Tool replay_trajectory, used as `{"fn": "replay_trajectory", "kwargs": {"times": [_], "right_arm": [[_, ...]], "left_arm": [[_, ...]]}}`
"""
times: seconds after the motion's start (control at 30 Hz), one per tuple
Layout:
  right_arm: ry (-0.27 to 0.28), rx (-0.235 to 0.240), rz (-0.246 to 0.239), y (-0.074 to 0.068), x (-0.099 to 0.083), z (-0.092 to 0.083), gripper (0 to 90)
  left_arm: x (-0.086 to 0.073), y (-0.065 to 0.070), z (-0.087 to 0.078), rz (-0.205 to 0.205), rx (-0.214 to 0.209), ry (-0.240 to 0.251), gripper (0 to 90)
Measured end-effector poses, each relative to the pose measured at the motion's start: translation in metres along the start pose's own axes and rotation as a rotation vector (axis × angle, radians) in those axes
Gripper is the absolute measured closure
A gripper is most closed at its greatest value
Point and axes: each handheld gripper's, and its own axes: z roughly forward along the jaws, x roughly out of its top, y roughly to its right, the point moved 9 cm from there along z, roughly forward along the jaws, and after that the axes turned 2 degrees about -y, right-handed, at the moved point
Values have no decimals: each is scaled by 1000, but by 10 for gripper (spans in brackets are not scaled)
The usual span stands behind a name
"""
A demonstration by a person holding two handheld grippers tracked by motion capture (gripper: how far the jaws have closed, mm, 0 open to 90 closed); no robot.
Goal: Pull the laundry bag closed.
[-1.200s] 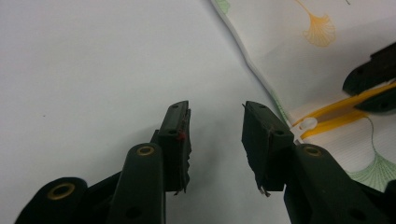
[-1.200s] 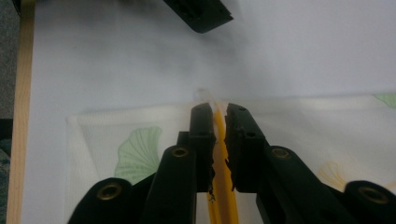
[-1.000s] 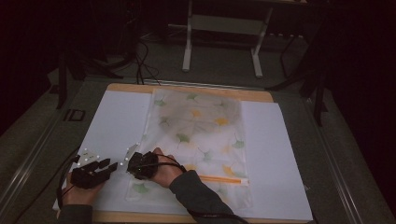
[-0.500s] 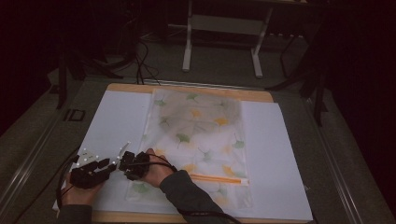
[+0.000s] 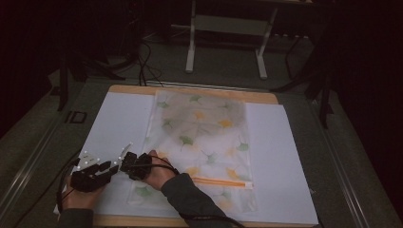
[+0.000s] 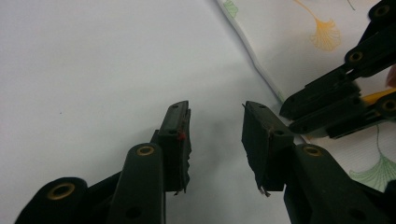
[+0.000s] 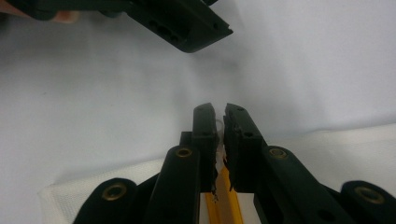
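Observation:
A translucent zip bag (image 5: 204, 137) printed with ginkgo leaves lies flat on the white sheet (image 5: 119, 118), its orange zipper strip (image 5: 223, 181) near the front. My right gripper (image 5: 122, 159) reaches over the bag's left edge (image 7: 355, 144). Its jaws have just been closing and now stand almost together on a small clear tab (image 7: 218, 125) at the end of the orange strip (image 7: 224, 198). Just to its left, my left gripper (image 5: 113, 167) rests over bare sheet (image 6: 93, 70), open with nothing between its fingers (image 6: 175, 130).
The wooden table edge (image 5: 190, 90) shows beyond the sheet. A white stand (image 5: 225, 28) and cables (image 5: 142, 57) are on the dark floor behind. The right gripper's jaws (image 6: 336, 98) cross the bag (image 6: 289, 42) close to the left gripper's tips.
The right hand has edged a little left along the bag's front, ending closer to the left gripper. The left hand has stayed where it was.

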Motion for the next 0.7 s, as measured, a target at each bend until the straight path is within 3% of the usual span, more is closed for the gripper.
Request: {"fn": "replay_trajectory", "kwargs": {"times": [0.27, 0.7], "right_arm": [[15, -7, 3, 2, -3, -7, 848], [-34, 4, 26, 1, -2, 8, 714]], "left_arm": [[0, 0, 0, 0, 0, -1, 620], [0, -1, -1, 0, 0, 0, 620]]}}
